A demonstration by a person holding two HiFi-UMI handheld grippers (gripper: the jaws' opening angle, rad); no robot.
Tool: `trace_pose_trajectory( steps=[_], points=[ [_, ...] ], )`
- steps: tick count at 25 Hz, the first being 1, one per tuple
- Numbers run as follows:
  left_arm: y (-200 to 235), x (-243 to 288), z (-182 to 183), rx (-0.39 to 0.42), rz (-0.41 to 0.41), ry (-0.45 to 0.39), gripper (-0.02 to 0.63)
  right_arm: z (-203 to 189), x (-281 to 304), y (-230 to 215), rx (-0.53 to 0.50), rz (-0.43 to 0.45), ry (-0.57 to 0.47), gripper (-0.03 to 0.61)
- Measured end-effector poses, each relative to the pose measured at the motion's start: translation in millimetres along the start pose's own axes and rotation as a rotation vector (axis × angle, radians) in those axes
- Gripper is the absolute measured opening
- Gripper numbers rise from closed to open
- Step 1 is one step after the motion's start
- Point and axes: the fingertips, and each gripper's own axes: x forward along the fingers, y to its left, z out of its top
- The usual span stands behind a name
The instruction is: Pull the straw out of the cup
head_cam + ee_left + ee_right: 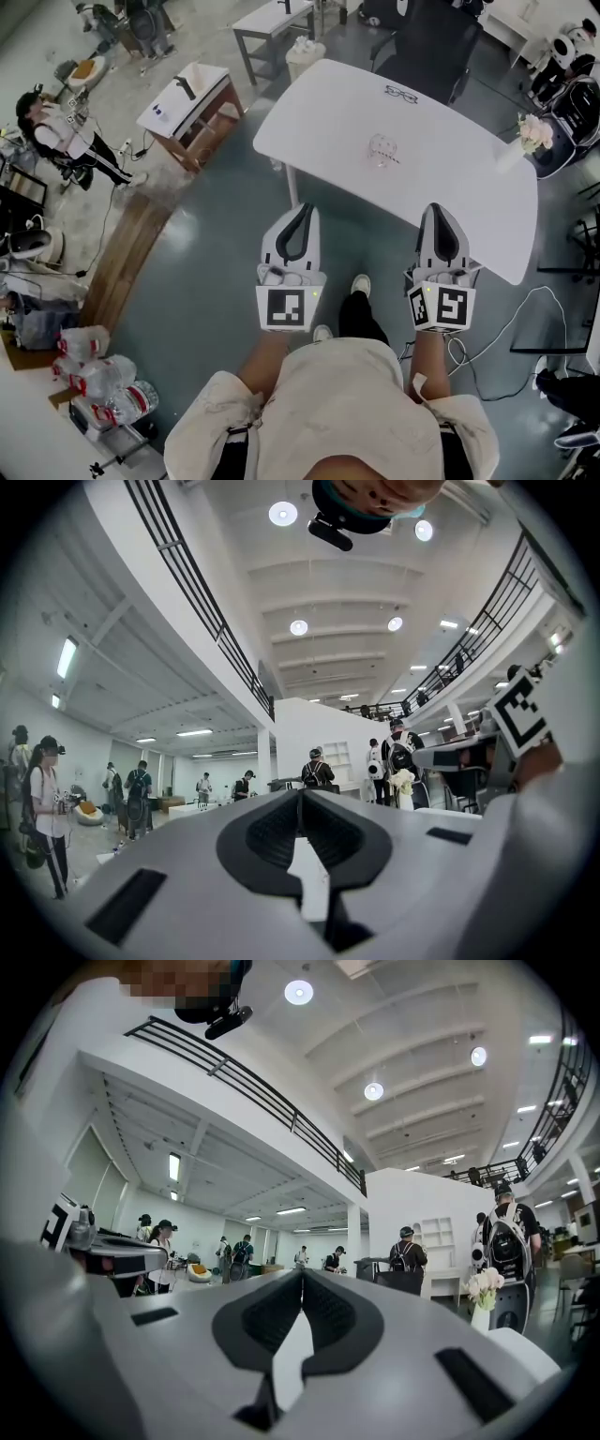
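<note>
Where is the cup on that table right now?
In the head view, the clear cup stands near the middle of the white table, on the near side of the eyeglasses and left of the flowers at its right end.

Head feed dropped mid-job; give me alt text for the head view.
The left gripper and the right gripper, both shut and empty, are held at the near edge of a white table. A clear cup stands near its middle; glasses lie at its far edge.

Clear, rounded cup stood upright near the middle of the white table, thin reddish straw apparently in it, too small to tell its tilt
</note>
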Motion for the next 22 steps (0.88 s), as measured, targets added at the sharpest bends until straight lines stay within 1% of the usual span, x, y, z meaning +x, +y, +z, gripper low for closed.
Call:
trace_pose_trajectory(
  steps=[6,12,15,22],
  points=[
    [-3.6,59.4,8.9,0.016,-0.002,-0.007,0.015,-1.1,48.2,-35.3,0.019,0.004,-0.015,0.003],
    [-24.6,130.4,17.6,0.042,-0.014,-0.013,0.015,-4.5,94.4,-92.4,0.044,-0.002,-0.023,0.003],
    [-36.9,166.2,14.9,0.06,-0.026,0.004,0.015,-9.8,116.9,-120.0,0.059,-0.004,-0.024,0.003],
    [-66.7,244.9,5.3,0.071,-0.024,0.022,0.015,-32.4,164.9,-187.2,0.097,-0.003,-0.021,0.003]
  ],
)
